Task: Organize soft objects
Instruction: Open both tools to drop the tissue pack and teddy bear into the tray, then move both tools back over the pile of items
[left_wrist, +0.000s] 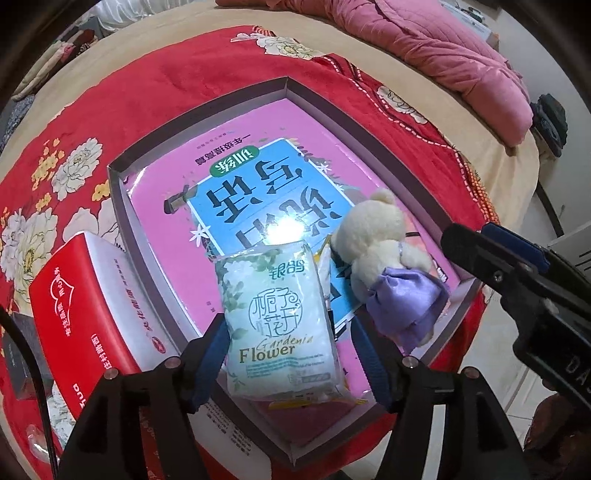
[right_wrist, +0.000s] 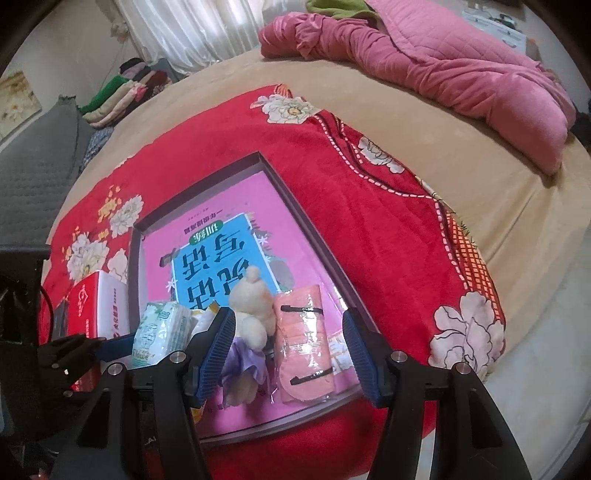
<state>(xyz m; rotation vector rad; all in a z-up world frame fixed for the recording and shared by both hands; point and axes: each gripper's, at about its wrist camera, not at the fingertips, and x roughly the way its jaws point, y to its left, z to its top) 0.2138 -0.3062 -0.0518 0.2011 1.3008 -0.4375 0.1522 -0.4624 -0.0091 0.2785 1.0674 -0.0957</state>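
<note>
left tongs (left_wrist: 288, 354) open astride tissue pack (left_wrist: 280, 325)

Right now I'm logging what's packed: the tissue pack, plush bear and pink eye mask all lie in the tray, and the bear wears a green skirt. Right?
Nearly. The plush bear wears a purple skirt, not green, as the left wrist view shows. The tissue pack, bear and pink eye mask do lie in the tray.

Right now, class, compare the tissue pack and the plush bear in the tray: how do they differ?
The tissue pack is a flat, glossy plastic packet printed with green leaves and "Flower"; the plush bear is fuzzy, cream and rounded, wearing a purple satin skirt. The tissue pack sits between the left gripper fingers; the plush bear lies beside it, outside them. Both are soft and rest in the tray on the pink book.
</note>
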